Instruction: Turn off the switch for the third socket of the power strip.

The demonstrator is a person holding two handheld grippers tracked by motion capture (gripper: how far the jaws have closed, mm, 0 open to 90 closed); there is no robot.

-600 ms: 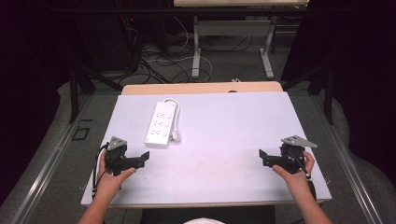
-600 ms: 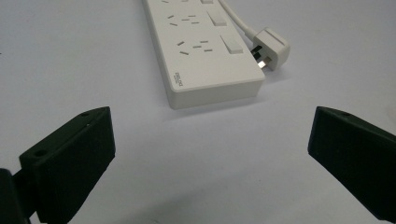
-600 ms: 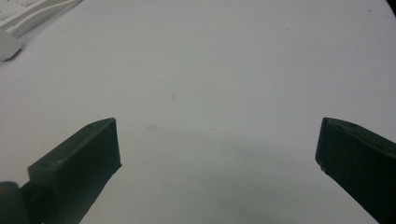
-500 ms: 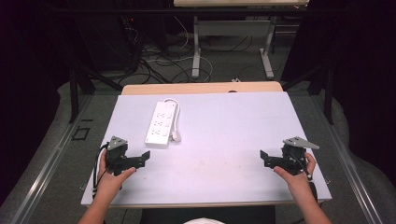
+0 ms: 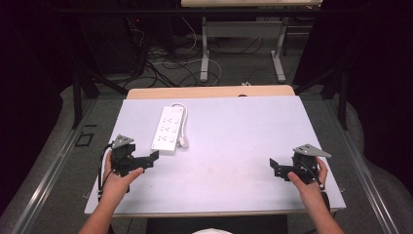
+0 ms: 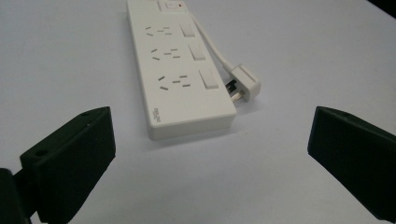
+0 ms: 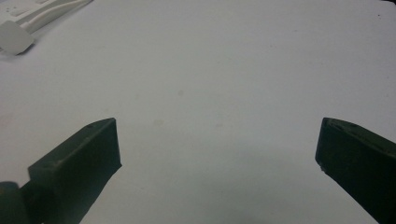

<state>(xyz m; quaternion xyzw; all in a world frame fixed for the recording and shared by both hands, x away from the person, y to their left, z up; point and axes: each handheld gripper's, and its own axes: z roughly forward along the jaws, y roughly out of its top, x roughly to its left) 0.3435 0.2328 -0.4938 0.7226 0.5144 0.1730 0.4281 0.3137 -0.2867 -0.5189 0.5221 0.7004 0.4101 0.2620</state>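
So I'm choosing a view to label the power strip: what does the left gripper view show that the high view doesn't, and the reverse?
Left gripper view alone: the socket holes, three rocker switches, a red light at the far end of the power strip, and the plug's metal prongs beside it. High view alone: both hands, the left gripper, the right gripper, the whole white table, and the floor cables beyond. Both: the white strip flat on the table, its plug lying alongside, untouched.
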